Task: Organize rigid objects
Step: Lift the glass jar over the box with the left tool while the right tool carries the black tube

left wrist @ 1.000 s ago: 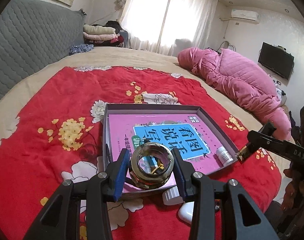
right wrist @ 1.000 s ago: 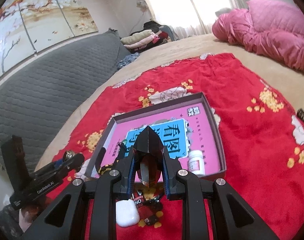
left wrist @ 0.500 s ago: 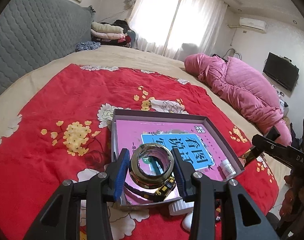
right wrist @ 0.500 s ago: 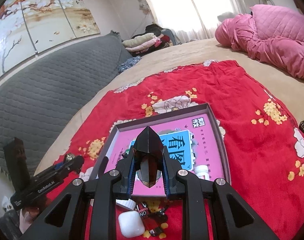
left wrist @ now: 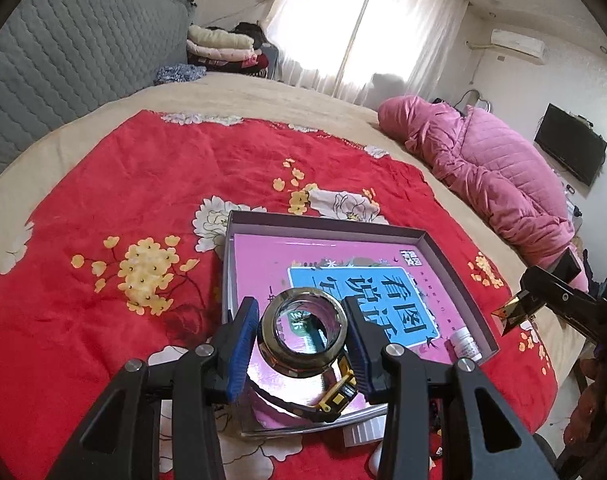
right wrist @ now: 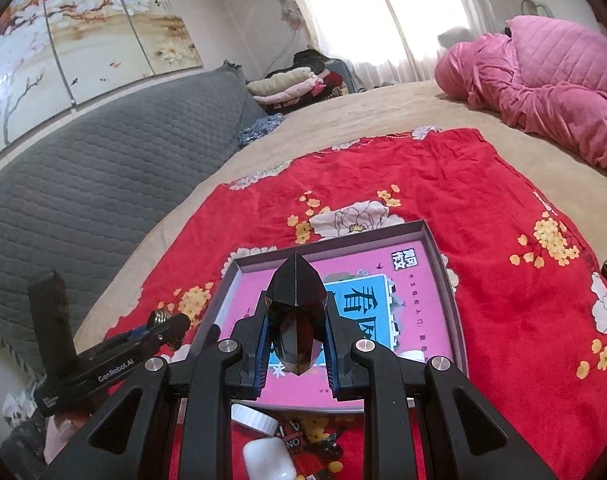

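The left gripper (left wrist: 301,338) is clamped on a metal ring (left wrist: 301,336), held over the box (left wrist: 459,276) at its 7 o'clock corner. The right gripper (right wrist: 297,334) pinches a dark faceted gem (right wrist: 297,312) above the 6 o'clock edge. Inside: 1 book (left wrist: 363,292), 1 bottle (left wrist: 465,344), 1 tape measure (left wrist: 337,392). A white case (right wrist: 267,456) and small bits wait outside on the red blanket (left wrist: 103,200).

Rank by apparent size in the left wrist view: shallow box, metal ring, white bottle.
1. shallow box
2. metal ring, held in the left gripper near the lens, so it looks inflated
3. white bottle
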Tool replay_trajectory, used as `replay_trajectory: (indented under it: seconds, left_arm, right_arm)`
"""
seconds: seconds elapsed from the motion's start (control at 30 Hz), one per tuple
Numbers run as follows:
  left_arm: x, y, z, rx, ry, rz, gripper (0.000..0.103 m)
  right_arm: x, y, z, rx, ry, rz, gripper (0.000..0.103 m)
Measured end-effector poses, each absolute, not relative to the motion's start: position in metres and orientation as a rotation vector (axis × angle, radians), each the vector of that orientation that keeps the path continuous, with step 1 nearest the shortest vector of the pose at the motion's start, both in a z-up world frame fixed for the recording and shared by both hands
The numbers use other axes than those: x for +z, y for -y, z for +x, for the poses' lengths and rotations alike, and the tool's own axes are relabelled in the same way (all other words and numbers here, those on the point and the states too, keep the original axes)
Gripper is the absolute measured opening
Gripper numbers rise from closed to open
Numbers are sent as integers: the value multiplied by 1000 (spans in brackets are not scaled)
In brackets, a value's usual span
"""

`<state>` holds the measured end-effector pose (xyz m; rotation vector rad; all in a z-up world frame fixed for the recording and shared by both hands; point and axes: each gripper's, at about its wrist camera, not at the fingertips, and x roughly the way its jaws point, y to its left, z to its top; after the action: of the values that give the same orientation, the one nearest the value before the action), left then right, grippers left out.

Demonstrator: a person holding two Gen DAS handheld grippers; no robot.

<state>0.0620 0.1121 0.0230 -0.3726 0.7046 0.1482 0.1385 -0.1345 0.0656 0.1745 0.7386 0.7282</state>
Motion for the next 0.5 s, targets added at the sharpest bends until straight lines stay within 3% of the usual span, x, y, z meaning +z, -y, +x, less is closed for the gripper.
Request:
replay_trajectory:
  seconds: [0.5]
  left_arm:
    - [15,-119,89,131,-750,-419,42]
  right_arm:
    - [55,126,147,687,-826,137,23]
